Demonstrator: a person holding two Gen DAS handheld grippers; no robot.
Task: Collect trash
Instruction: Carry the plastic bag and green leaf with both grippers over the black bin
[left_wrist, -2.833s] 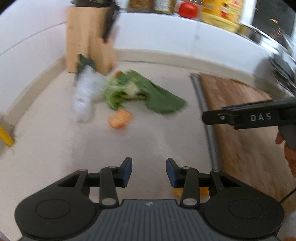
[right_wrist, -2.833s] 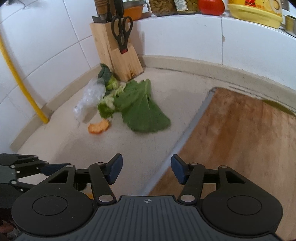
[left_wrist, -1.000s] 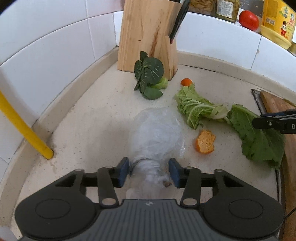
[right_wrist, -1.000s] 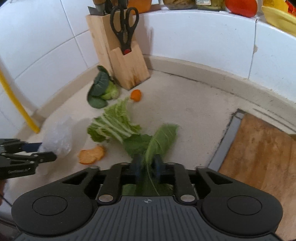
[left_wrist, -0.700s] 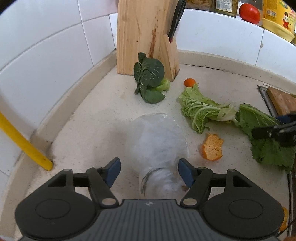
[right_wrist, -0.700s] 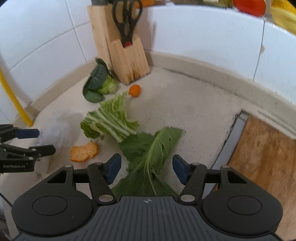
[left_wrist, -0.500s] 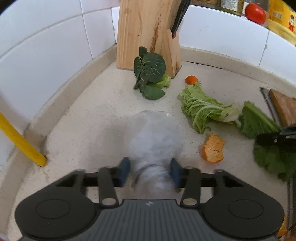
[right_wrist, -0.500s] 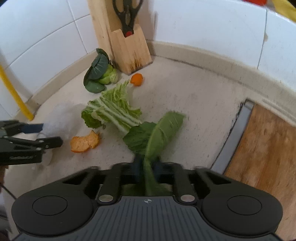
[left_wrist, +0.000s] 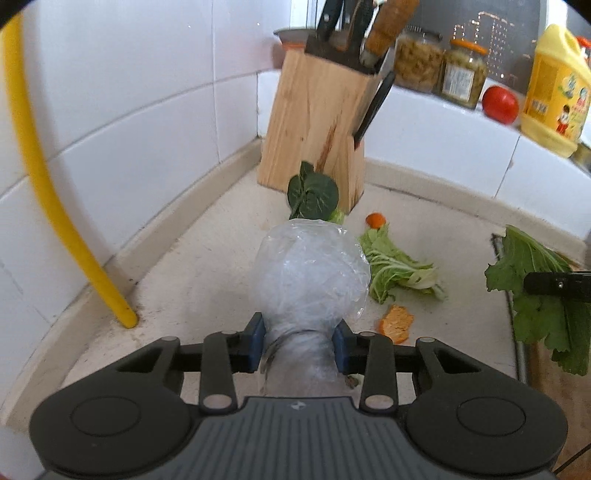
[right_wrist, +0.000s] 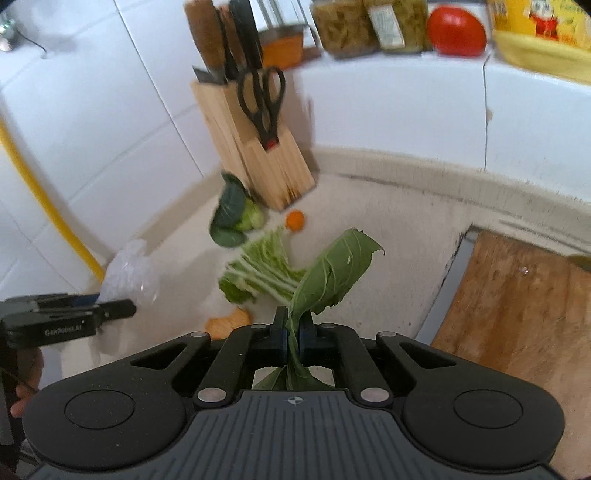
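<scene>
Both jaws have just been closing: left gripper (left_wrist: 298, 345) now clamps the crumpled clear plastic bag (left_wrist: 312, 273) at its neck, right gripper (right_wrist: 291, 338) pinches the broad green leaf (right_wrist: 332, 275) by its stem. Both items have lifted off the speckled beige counter (left_wrist: 207, 266) since a second ago. Pale cabbage piece (left_wrist: 397, 269) and orange peel (left_wrist: 396, 323) remain uncollected.
</scene>
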